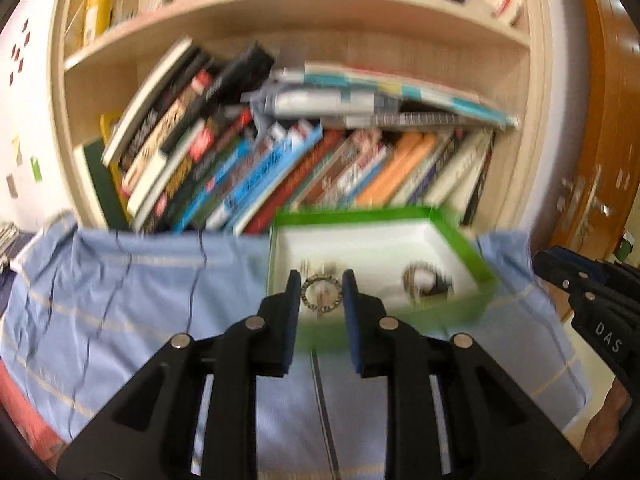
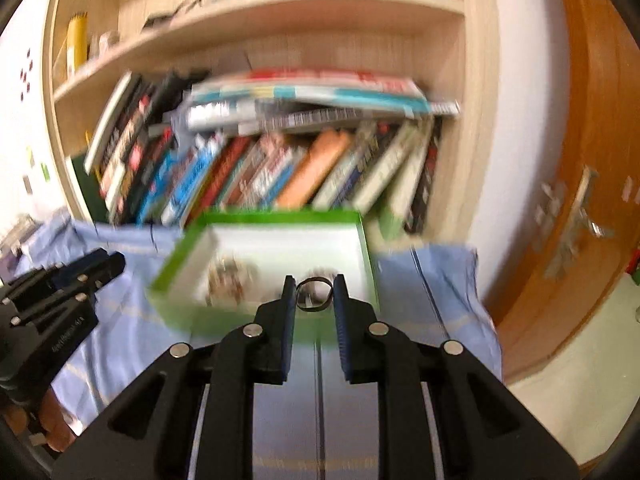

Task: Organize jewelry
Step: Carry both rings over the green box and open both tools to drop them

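Observation:
A green box (image 1: 476, 256) with a white inside stands on a blue cloth; it also shows in the right wrist view (image 2: 176, 256). My left gripper (image 1: 321, 294) is shut on a beaded bracelet (image 1: 308, 300), held over the box's near edge. My right gripper (image 2: 314, 294) is shut on a plain dark metal ring-shaped bangle (image 2: 300, 298), also over the box's near edge. More jewelry (image 1: 426, 282) lies in the box, blurred; it also shows in the right wrist view (image 2: 228, 276). Each gripper shows at the edge of the other's view: the right gripper (image 1: 588, 300) and the left gripper (image 2: 60, 292).
A blue cloth (image 1: 120, 292) covers the table. Behind the box is a wooden bookshelf (image 1: 280, 16) full of leaning books (image 1: 248, 176). A brown wooden door (image 2: 580, 160) with a metal handle is at the right. Both views are motion-blurred.

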The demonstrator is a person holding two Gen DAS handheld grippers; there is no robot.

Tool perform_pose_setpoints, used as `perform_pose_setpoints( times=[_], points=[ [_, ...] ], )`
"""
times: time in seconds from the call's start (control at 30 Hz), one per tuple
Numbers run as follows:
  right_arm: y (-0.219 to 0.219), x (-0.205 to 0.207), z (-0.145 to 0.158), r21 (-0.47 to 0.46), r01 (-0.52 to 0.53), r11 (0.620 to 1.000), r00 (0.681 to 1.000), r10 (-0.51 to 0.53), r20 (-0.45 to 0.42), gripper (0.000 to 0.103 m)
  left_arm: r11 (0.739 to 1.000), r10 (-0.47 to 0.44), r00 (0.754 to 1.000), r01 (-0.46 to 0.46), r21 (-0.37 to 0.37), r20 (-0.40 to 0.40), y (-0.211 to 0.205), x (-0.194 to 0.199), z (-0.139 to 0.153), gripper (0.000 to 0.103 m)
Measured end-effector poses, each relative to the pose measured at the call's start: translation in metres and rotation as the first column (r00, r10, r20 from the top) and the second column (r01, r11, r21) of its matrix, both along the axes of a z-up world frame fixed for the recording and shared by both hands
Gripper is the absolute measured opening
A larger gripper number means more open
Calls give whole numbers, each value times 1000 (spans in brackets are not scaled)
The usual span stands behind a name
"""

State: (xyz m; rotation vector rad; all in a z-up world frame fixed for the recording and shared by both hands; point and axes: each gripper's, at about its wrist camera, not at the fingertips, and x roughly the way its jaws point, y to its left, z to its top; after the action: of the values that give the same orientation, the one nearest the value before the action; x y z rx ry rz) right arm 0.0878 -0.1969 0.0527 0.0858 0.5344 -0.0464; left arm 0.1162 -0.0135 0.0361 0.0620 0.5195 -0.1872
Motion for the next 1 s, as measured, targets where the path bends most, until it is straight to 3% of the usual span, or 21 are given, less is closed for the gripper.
perform_pose_setpoints(
  times=[0.13,0.23,0.4,0.5,0.53,0.57,0.6,0.67,0.8,0.83,0.87,1.0],
  points=[
    [-9,57,20,15,-5,1000,999,5,-35,19,1000,-23,998,23,-18,-54,-7,47,18,21],
    [-12,105,-2,32,-6,999,989,11,-146,19,1000,-13,992,15,14,-126,-19,89,11,21],
    [-9,157,-78,33,16,999,939,-4,-345,19,997,22,952,0,71,-305,-38,145,-46,22],
    [-12,160,-95,59,22,998,930,1,-369,19,997,30,913,-1,71,-406,-37,161,-77,22],
    [-14,160,-97,65,25,998,929,1,-370,21,998,30,904,0,70,-426,-36,163,-83,24],
    [-15,158,-96,66,31,997,929,-4,-370,28,998,31,896,1,71,-444,-35,165,-88,33],
    [-17,156,-94,67,34,997,931,-7,-365,32,997,35,896,-1,77,-443,-34,164,-89,39],
    [-20,142,-82,83,34,996,947,-6,-320,60,995,49,916,-12,95,-397,-31,156,-82,56],
    [-24,104,-57,89,33,995,977,-13,-214,68,993,73,962,-47,106,-261,-22,120,-52,72],
    [-23,83,-49,80,35,996,985,-21,-170,77,992,85,973,-64,105,-214,-17,104,-44,76],
    [-22,67,-43,70,40,997,991,-31,-132,85,991,98,979,-79,106,-180,-13,93,-38,80],
    [-11,-11,-31,-6,95,996,994,-94,62,100,988,135,991,-135,75,-2,2,23,-19,93]
  ],
)
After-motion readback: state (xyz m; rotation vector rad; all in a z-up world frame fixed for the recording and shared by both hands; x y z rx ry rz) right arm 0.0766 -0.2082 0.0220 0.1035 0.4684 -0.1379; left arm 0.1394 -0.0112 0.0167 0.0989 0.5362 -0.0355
